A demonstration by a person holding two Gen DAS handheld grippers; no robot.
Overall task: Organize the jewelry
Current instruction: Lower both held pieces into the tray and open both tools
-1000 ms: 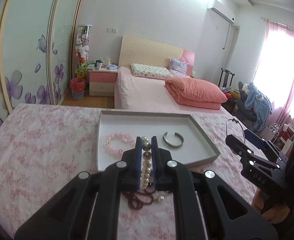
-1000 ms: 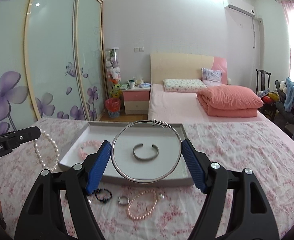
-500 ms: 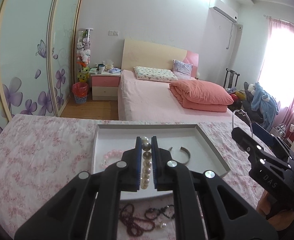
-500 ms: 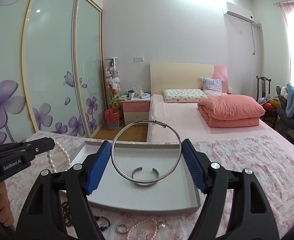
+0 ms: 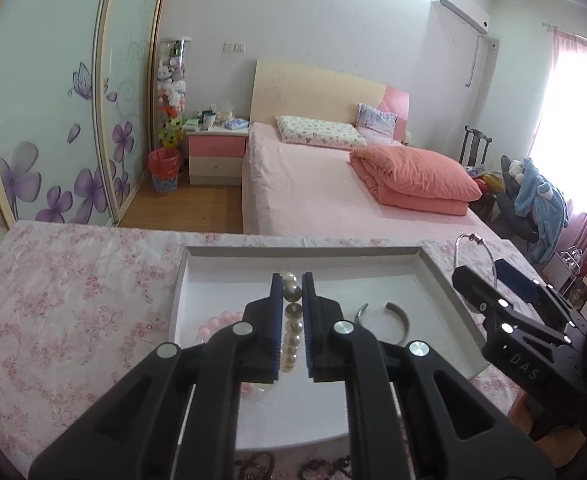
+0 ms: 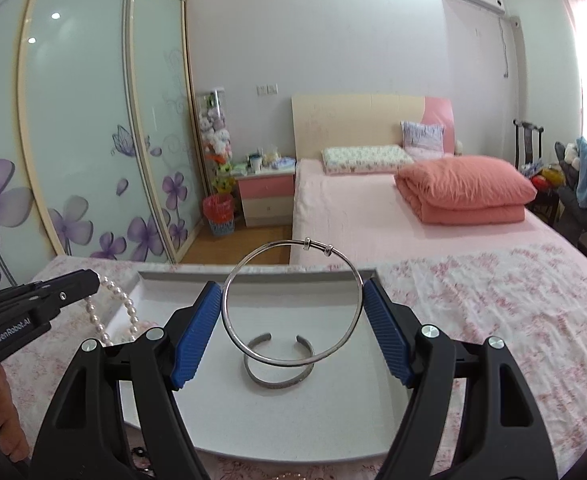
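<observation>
My left gripper (image 5: 292, 280) is shut on a white pearl bracelet (image 5: 291, 328) and holds it above the white tray (image 5: 441, 276). My right gripper (image 6: 293, 292) is shut on a thin silver bangle (image 6: 291, 304), held upright over the tray (image 6: 145, 280). A silver cuff bracelet (image 6: 279, 374) lies in the tray; it also shows in the left wrist view (image 5: 401, 318). A pink bead bracelet (image 5: 217, 322) lies in the tray's left part. The pearl bracelet (image 6: 123, 312) hangs from the left gripper in the right wrist view.
The tray sits on a table with a pink floral cloth (image 5: 73, 300). Dark bead jewelry (image 5: 261, 464) lies on the cloth in front of the tray. A bed (image 6: 373, 216) stands beyond the table.
Both grippers have moved forward over the tray with their bracelets still held. The loose jewelry on the cloth has slid to the bottom edge of both views.
</observation>
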